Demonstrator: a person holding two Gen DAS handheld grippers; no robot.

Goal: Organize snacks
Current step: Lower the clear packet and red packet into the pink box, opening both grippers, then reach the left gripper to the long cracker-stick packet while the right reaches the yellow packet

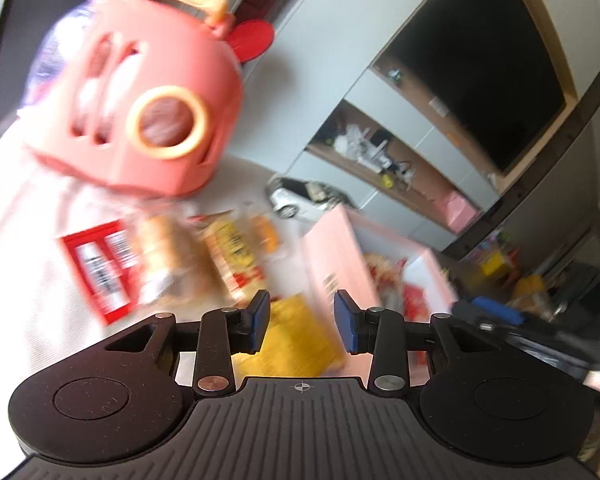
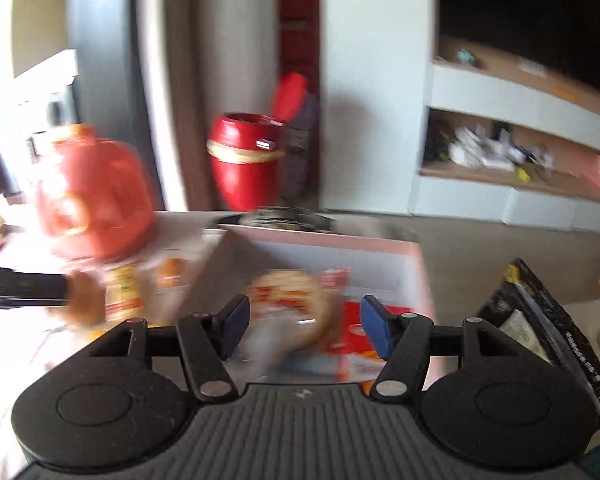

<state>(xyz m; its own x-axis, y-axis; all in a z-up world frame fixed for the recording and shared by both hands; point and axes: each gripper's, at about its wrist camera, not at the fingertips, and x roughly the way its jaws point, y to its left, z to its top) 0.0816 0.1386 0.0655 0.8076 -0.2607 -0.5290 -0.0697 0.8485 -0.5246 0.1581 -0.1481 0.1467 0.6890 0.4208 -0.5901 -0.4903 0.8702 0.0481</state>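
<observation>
Both views are motion-blurred. My left gripper (image 1: 302,322) is open and empty above a yellow snack packet (image 1: 300,340) on the white table (image 1: 28,280). Beyond it lie a red packet (image 1: 100,268), a tan bread packet (image 1: 172,264) and a yellow-red packet (image 1: 236,256). A pink box (image 1: 332,264) with snacks inside stands to the right. My right gripper (image 2: 304,328) is open over that pink box (image 2: 420,276), above a round bread packet (image 2: 292,300) and red packets (image 2: 356,336); nothing is gripped.
A pink basket with a yellow handle (image 1: 152,92) stands on the table's far side, also in the right wrist view (image 2: 92,204). A red vase (image 2: 246,160) stands on the floor. A black bag (image 2: 548,332) lies at right. Shelves (image 2: 512,156) line the wall.
</observation>
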